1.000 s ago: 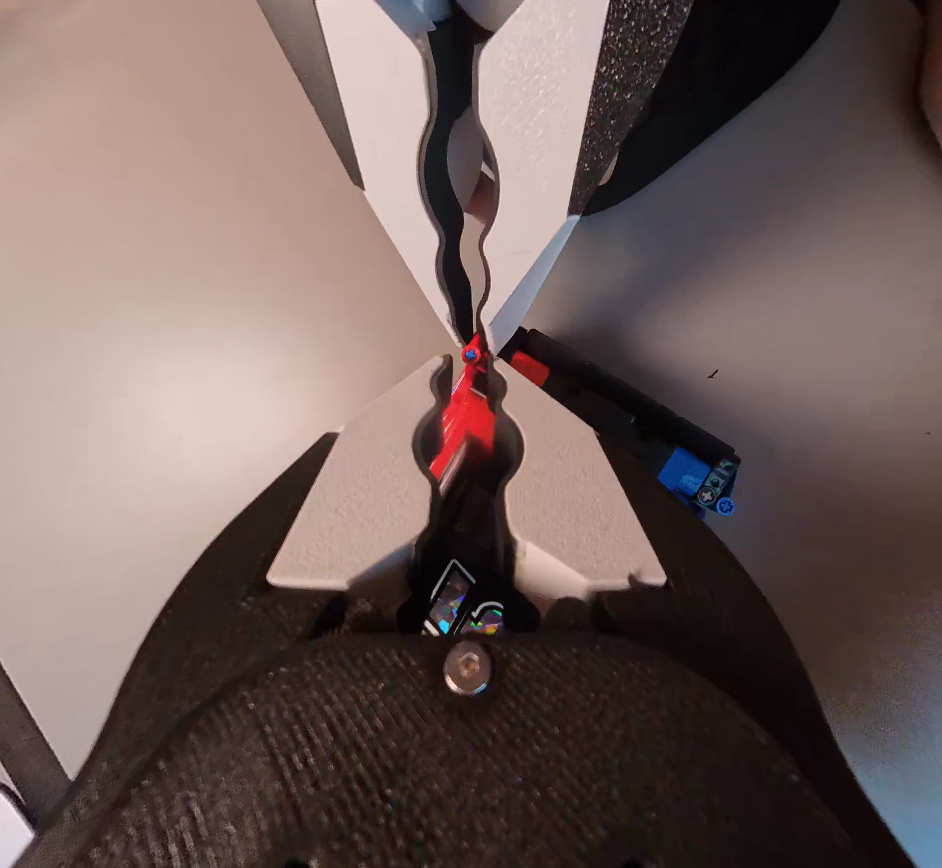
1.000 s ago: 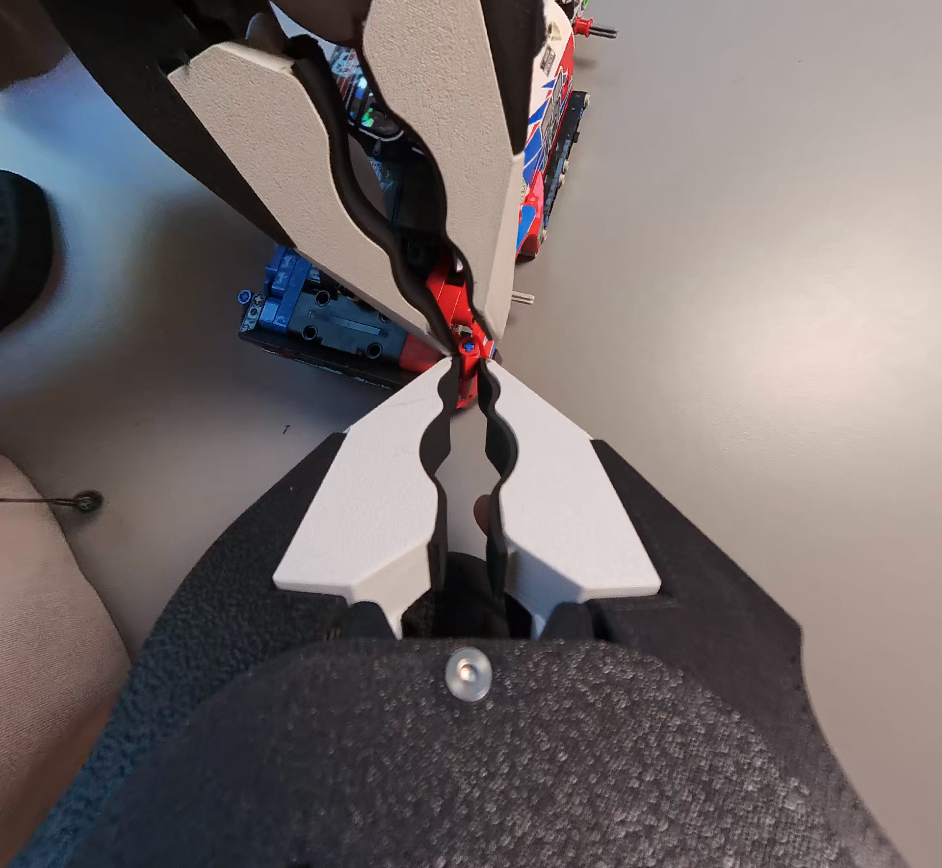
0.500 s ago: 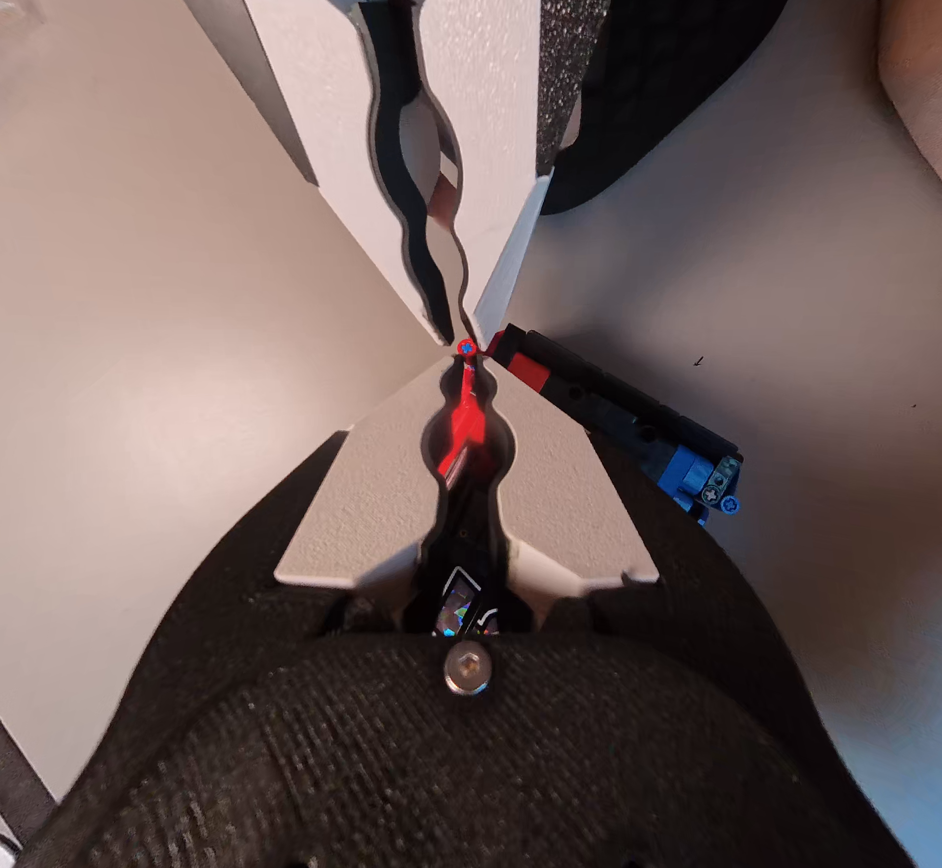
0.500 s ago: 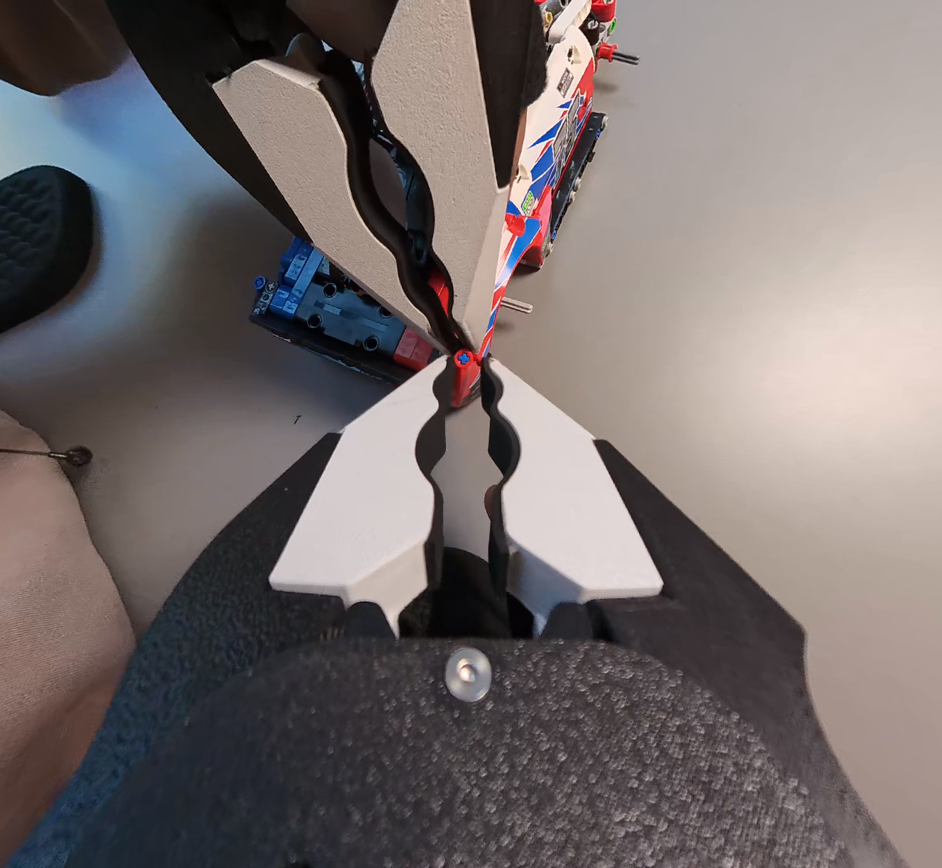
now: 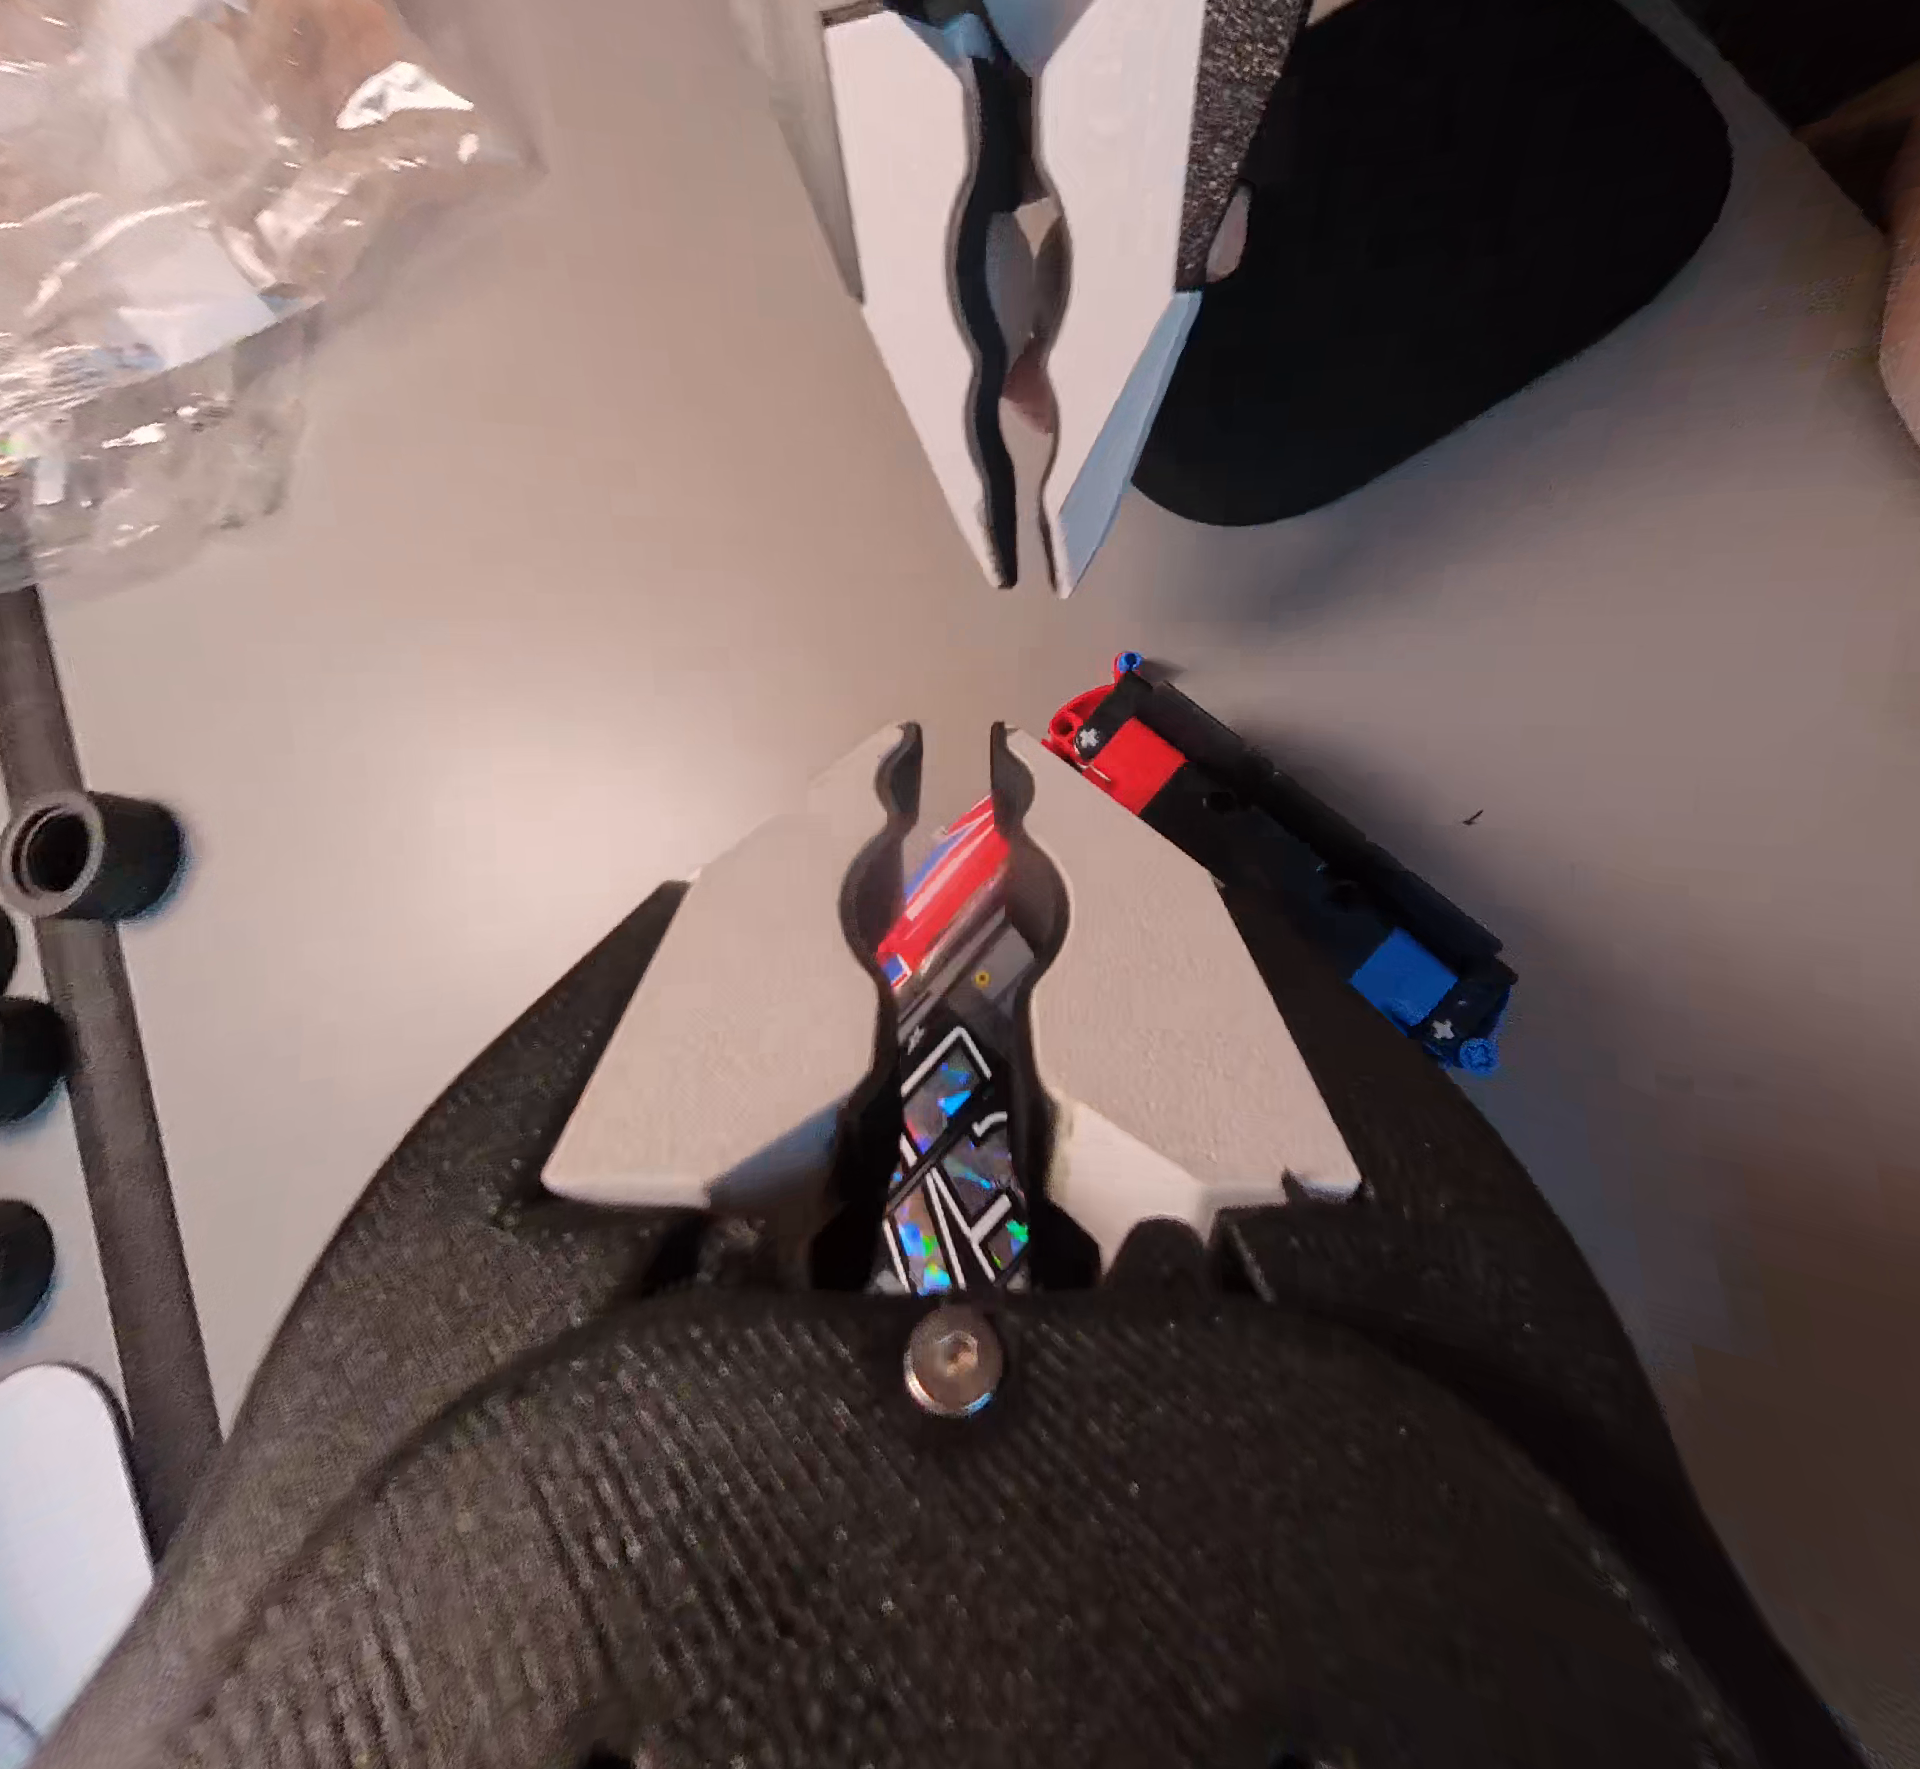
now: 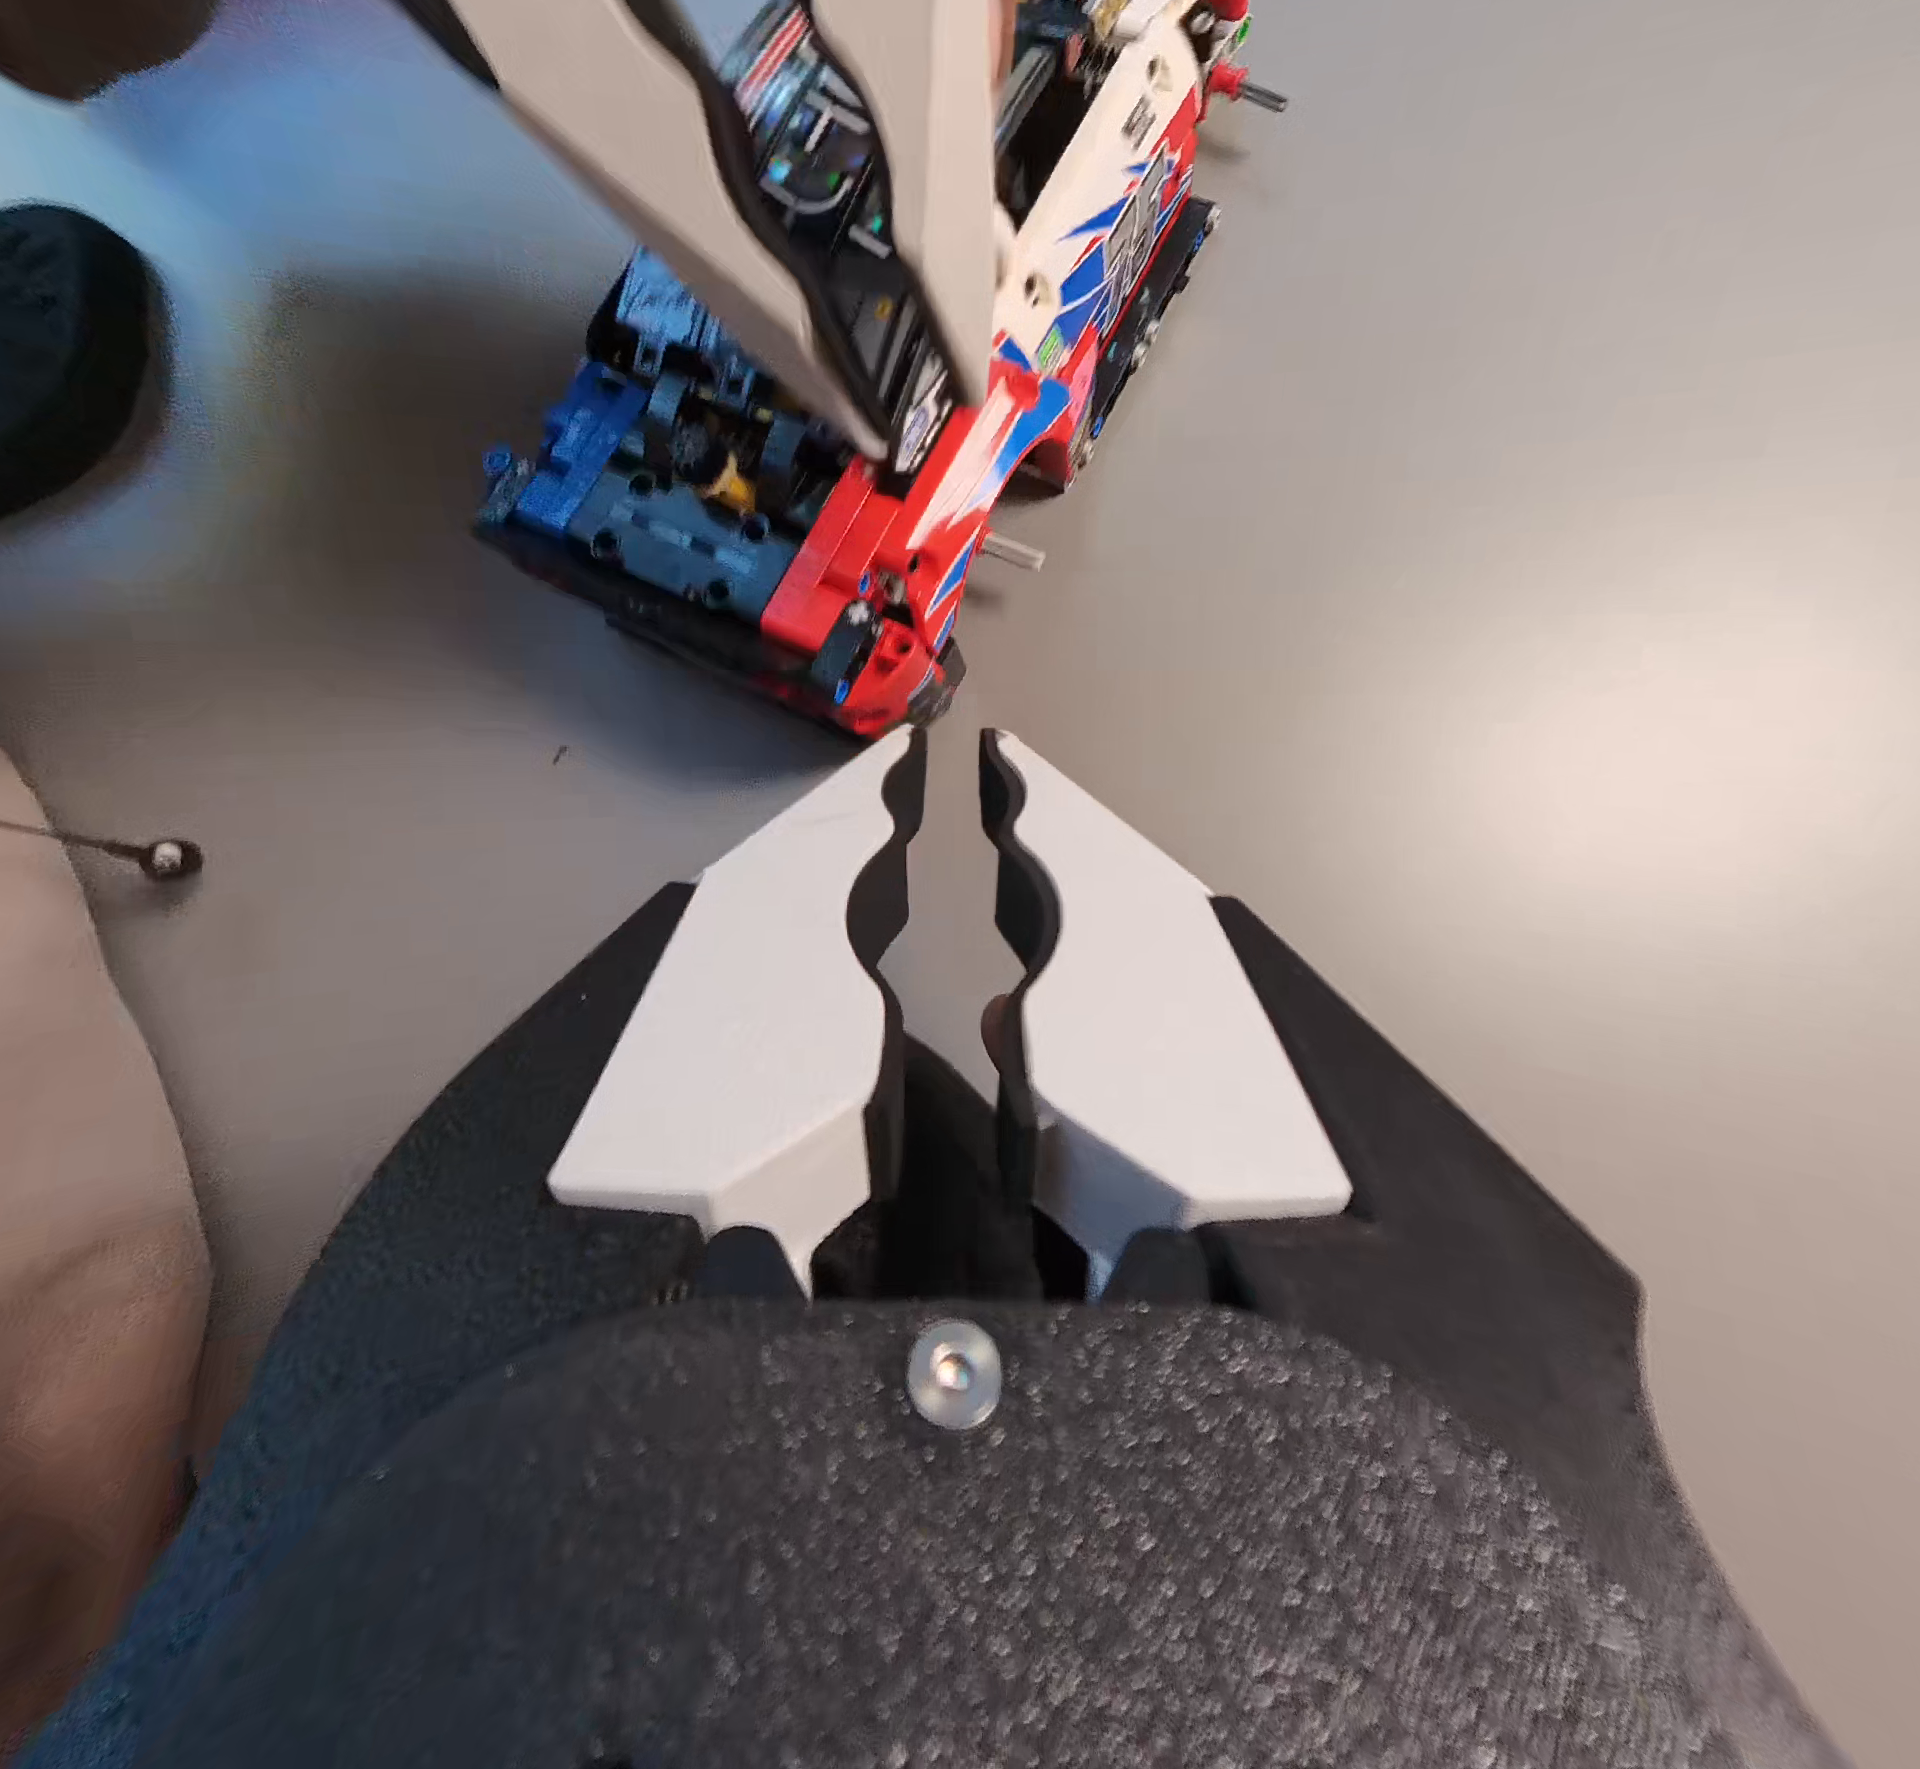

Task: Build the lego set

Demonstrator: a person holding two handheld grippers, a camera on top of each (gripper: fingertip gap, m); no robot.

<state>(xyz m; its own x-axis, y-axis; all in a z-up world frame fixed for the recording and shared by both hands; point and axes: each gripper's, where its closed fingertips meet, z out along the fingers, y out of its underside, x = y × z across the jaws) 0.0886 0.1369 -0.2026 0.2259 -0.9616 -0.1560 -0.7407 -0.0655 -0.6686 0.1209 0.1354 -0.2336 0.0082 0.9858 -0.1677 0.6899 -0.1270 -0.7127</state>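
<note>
Here the left claw [image 5: 954,743] straddles the lego car [image 6: 914,514], unclenched; right claw [image 6: 948,748] gapes empty.

The left gripper [image 5: 954,732] has its two white fingers a little apart, with a narrow gap between the black wavy pads; nothing is pinched at the tips. In the right wrist view it comes in from the far left side and points down and toward the camera, its tips [image 6: 914,431] low and close to the table. The right gripper [image 6: 951,734] is also slightly parted, the gap at the tips is narrow and nothing is between them. In the left wrist view it [image 5: 1029,581] hangs from the far side, fingers pointing down toward the near gripper. The two pairs of tips face each other, near but apart.
</note>
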